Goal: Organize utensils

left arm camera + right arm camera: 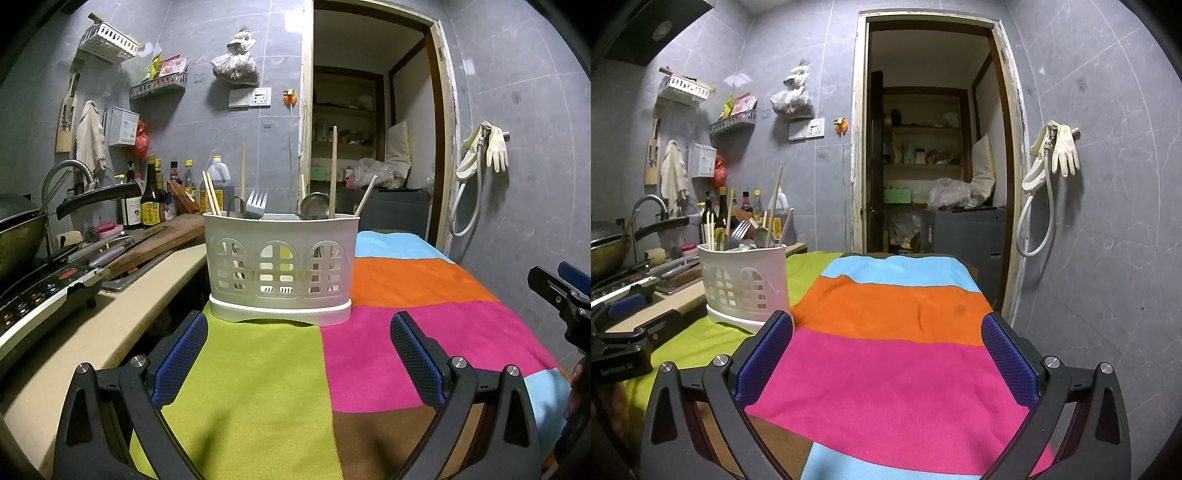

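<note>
A white plastic utensil caddy stands on the colour-block cloth, straight ahead of my left gripper. In it stand a fork, a metal spoon, chopsticks and wooden handles. The left gripper is open with nothing between its blue pads, a short way in front of the caddy. In the right wrist view the caddy sits to the left of my right gripper, which is open and empty over the pink and orange patches. The right gripper's tip shows at the left view's right edge.
To the left lies a beige counter with an induction cooker, a wok, a knife on a cutting board and sauce bottles. An open doorway is behind. Gloves and a hose hang on the right wall.
</note>
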{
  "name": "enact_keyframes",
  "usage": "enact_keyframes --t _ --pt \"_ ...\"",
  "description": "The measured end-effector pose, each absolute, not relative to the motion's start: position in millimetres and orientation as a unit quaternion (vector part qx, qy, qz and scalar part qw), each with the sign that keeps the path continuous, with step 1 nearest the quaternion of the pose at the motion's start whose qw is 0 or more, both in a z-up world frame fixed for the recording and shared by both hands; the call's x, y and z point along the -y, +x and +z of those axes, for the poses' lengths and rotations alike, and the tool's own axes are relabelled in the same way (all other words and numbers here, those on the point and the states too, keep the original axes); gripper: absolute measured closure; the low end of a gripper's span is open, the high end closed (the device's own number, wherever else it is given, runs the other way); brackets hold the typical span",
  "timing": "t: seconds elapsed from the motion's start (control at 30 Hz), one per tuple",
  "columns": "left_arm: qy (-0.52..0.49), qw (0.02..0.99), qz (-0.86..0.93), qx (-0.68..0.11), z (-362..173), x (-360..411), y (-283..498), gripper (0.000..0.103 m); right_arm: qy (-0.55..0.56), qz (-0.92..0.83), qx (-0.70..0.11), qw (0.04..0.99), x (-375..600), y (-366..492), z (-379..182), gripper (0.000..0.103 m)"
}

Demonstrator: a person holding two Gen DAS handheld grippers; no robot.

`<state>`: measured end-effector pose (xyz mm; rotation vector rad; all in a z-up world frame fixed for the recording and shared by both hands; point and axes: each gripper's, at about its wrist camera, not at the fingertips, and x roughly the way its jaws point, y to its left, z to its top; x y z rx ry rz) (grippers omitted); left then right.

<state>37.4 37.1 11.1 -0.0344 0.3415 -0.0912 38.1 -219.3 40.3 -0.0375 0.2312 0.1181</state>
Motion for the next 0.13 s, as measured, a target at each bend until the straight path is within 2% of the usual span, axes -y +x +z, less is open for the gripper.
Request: enact_keyframes --t 0.13 --pt "-0.017 0.984 -0.045 -0.172 11.5 -37.5 37.6 0.006 -0.019 0.060 -0.118 0.991 218.2 39.5 37.8 0.000"
